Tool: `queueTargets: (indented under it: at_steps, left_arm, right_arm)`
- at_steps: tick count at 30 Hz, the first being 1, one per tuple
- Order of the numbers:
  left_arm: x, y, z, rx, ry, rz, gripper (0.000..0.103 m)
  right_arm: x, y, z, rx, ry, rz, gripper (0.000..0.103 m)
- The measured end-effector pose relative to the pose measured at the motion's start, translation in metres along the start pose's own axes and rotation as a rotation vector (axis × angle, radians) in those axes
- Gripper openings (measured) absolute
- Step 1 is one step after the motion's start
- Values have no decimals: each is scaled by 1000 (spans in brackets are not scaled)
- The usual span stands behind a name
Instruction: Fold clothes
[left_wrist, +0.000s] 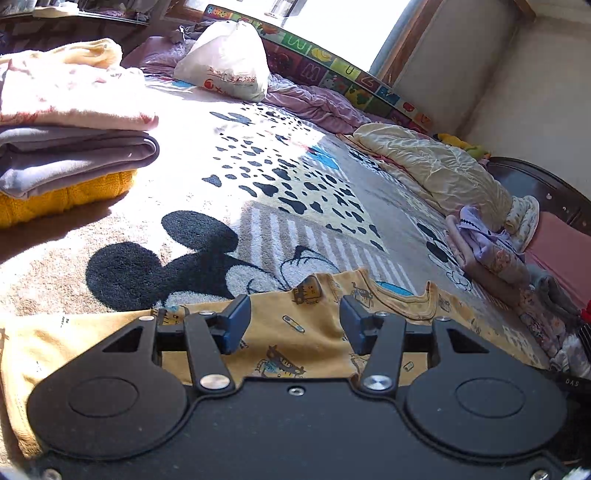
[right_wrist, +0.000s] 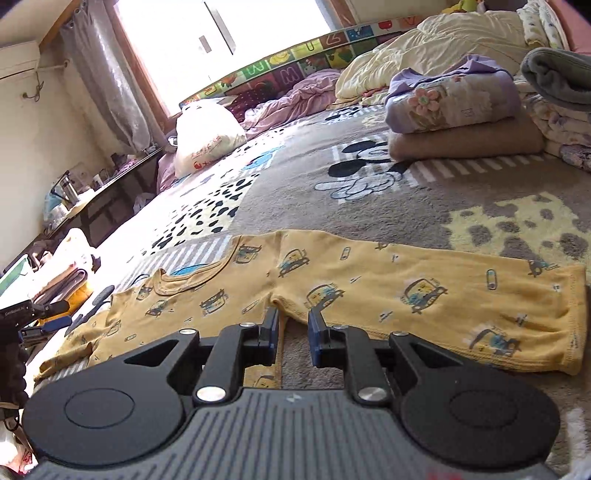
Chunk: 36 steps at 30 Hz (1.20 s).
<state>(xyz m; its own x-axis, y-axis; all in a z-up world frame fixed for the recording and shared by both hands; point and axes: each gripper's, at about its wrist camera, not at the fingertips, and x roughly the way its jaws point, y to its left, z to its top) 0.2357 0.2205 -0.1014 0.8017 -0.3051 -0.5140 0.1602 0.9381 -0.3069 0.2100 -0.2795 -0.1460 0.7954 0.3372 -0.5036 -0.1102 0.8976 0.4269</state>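
Both the left tongs (left_wrist: 294, 321) and right tongs (right_wrist: 292, 334) hang released over the yellow shirt (right_wrist: 332, 291); closing here risks bunching fabric into a crooked fold.

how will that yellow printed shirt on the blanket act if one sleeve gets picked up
The yellow shirt is thin knit lying flat with soft wrinkles, so it will likely go floppy and drape rather than hold shape. It looks light for its spread. The fuzzy cartoon blanket beneath may grab the fabric, so dragging could bunch it instead of sliding.
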Motion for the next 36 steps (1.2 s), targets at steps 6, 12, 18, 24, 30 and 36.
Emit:
queueTargets:
  at_steps: [6,12,18,24,30,36]
  left_arm:
    - [-41,54,-18,-119,-32,313,50]
    - [-77,114,-45,-495,-79,348,49]
    - [-75,117,-53,-589,-79,316,33]
    - [-94,97,-48,-683,-152,201,6]
    - [-119,90,-59,-765,-143,256,6]
    - [-101,100,-81,-746,-92,293,34]
  right_arm:
    - [12,27,-22,-45,48,112,26]
    - [11,18,-38,30,57,152,27]
    - [4,28,-40,1,64,176,30]
    - [5,25,-46,21,64,182,29]
    - [6,20,-49,50,54,197,29]
    - [6,16,-51,72,48,206,29]
